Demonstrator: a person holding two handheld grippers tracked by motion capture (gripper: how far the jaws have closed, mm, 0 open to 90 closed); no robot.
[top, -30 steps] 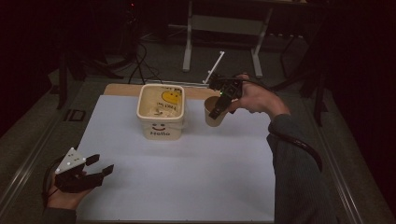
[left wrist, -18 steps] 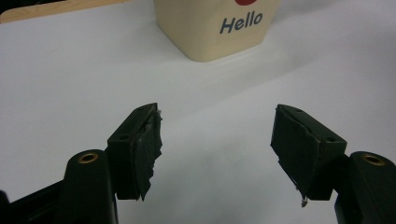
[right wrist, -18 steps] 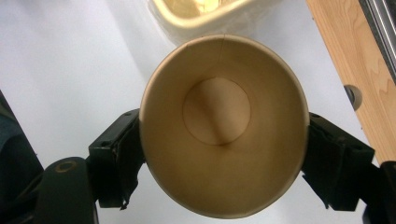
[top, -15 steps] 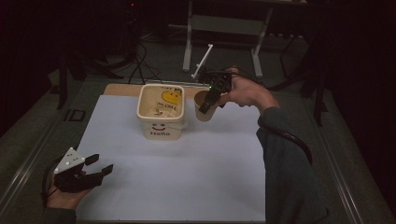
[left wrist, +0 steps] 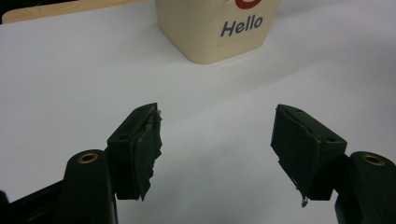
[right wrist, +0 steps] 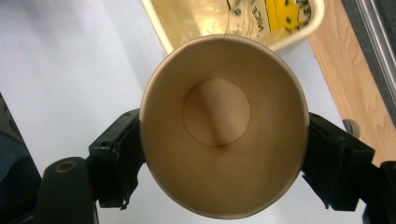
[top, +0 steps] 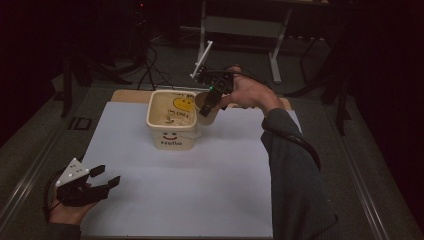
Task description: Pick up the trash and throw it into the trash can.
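Note:
A cream tub (top: 171, 122) marked "Hello" with a smiley stands at the back middle of the white sheet (top: 200, 185). My right gripper (top: 206, 106) is shut on a brown paper cup (top: 206, 106), held tilted at the tub's right rim. In the right gripper view the cup (right wrist: 223, 123) is squeezed oval between the two jaws, its inside bare, and the tub (right wrist: 243, 21) lies just beyond it. My left gripper (top: 102, 181) rests open at the sheet's near left corner. Its jaws stand wide apart in the left gripper view (left wrist: 217, 147), with the tub (left wrist: 219, 28) farther ahead.
A wooden board (top: 127, 96) lies under the sheet's far edge. Grey floor, cables and metal stand legs (top: 274, 47) are behind the table. A white stick-like part (top: 202, 57) rises from the right gripper.
My right gripper has carried the cup left from beside the tub up to its right rim, tilting it toward the tub. The left gripper has stayed put.

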